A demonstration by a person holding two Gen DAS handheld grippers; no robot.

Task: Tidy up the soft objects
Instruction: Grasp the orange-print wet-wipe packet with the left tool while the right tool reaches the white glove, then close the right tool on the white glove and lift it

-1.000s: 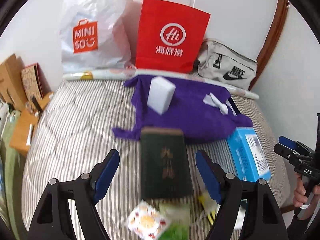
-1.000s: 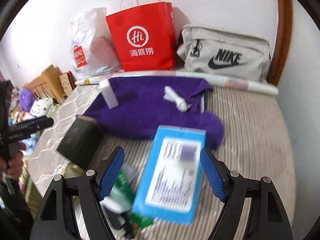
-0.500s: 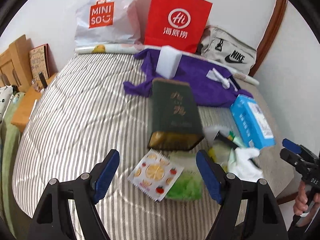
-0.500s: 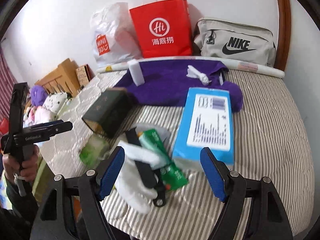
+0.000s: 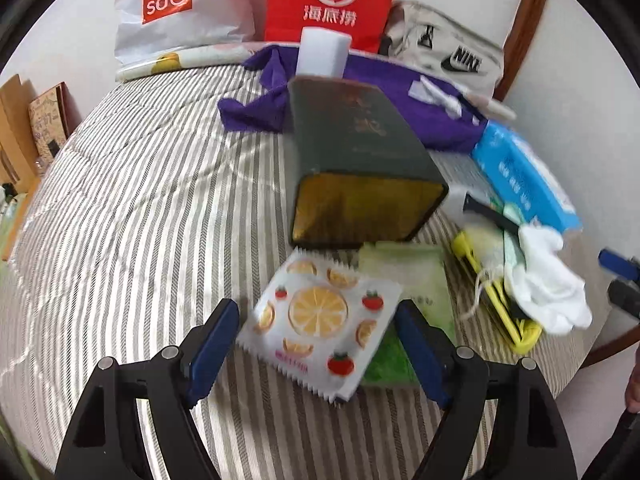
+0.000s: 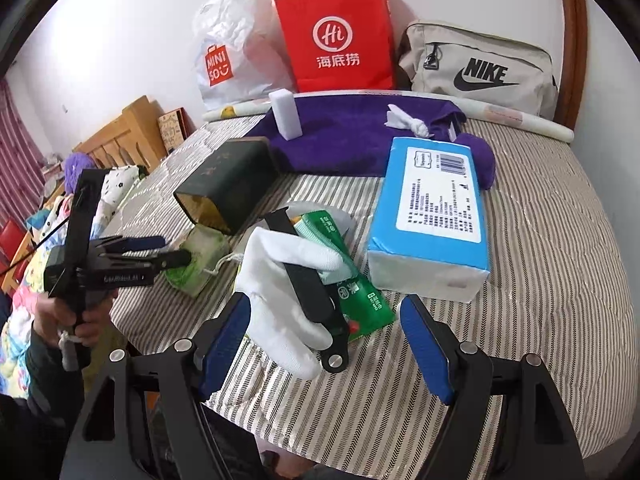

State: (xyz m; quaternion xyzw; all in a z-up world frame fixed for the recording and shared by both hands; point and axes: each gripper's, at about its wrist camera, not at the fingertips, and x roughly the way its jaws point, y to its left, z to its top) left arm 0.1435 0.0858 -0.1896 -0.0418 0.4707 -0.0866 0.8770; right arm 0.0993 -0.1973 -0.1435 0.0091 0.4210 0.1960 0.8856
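Left wrist: fruit-print packet (image 5: 320,320) lies btwn spread fingers (image 5: 212,344) (untouched); right fingers (image 6: 424,348) spread too.

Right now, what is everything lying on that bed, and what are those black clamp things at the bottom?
Towel: one, purple, spread at the back.
Sponge block: one, white, upright on the towel.
Knotted cloth: one, white, on the towel.
Tissue pack: one, blue, right of centre.
Box: one, dark green, on its side, gold inside.
Glove: one, white, near front edge.
Strap: one, black, across the glove.
Green packet: one, under the strap.
Fruit-print sachet: one, white with oranges, in front of the box.
Bags at the wall: white Miniso, red paper, beige Nike.
Left gripper: black, blue pads, open.
Right gripper: same, open.
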